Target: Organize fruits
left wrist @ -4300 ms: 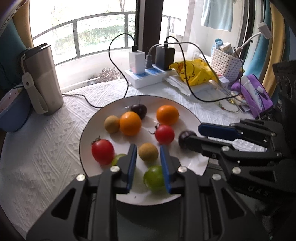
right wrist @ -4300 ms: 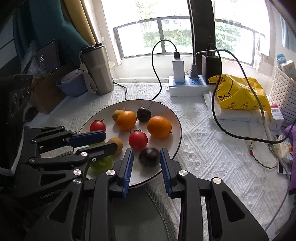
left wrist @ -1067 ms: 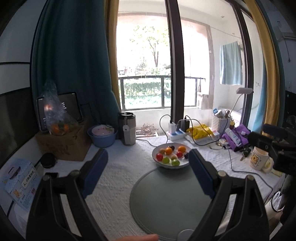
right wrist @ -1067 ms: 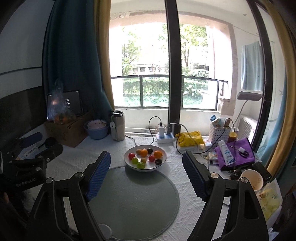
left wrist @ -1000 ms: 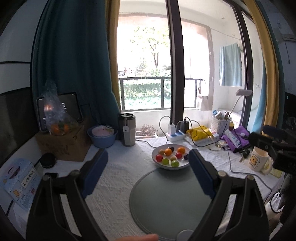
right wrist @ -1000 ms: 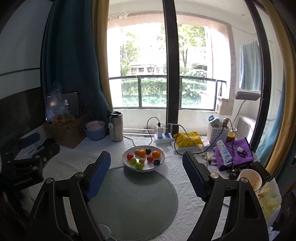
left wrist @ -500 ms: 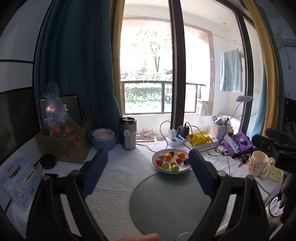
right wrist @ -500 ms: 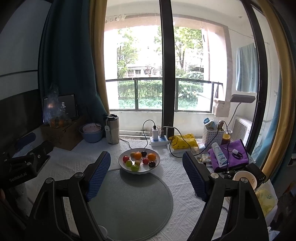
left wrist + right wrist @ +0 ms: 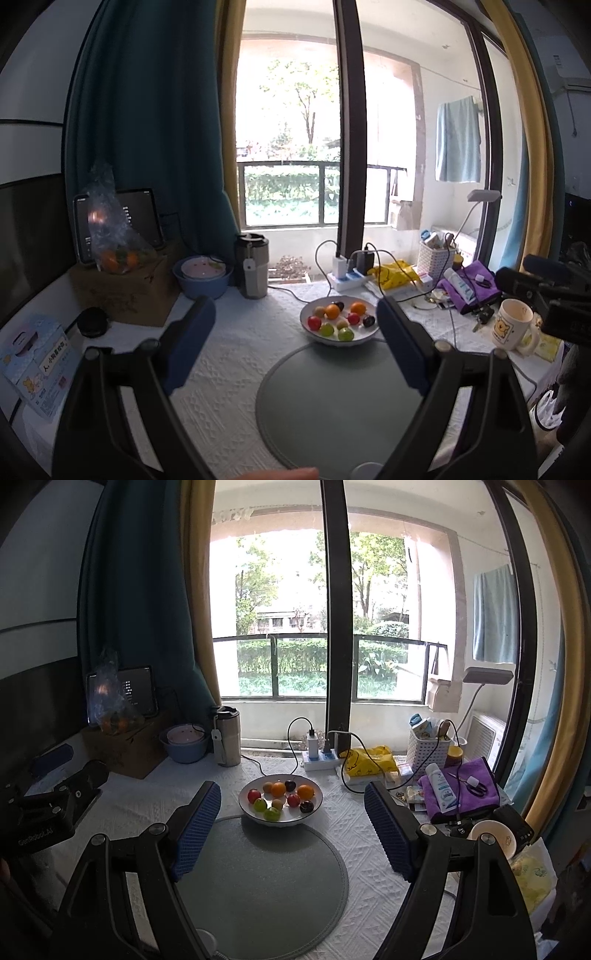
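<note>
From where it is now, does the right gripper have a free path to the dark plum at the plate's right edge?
Probably yes. The right gripper is open and empty, and only the bare round grey mat lies between it and the dark plum on the white plate.

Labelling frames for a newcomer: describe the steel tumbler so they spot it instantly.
Start at the big window, then drop to the table's far edge left of the white power strip. The steel tumbler stands upright beside the blue bowl; it is the only tall metallic cylinder, with a pale strap hanging down.

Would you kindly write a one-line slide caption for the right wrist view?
Open right claw held back above the round mat, facing a white plate of mixed fruit by the window.
</note>
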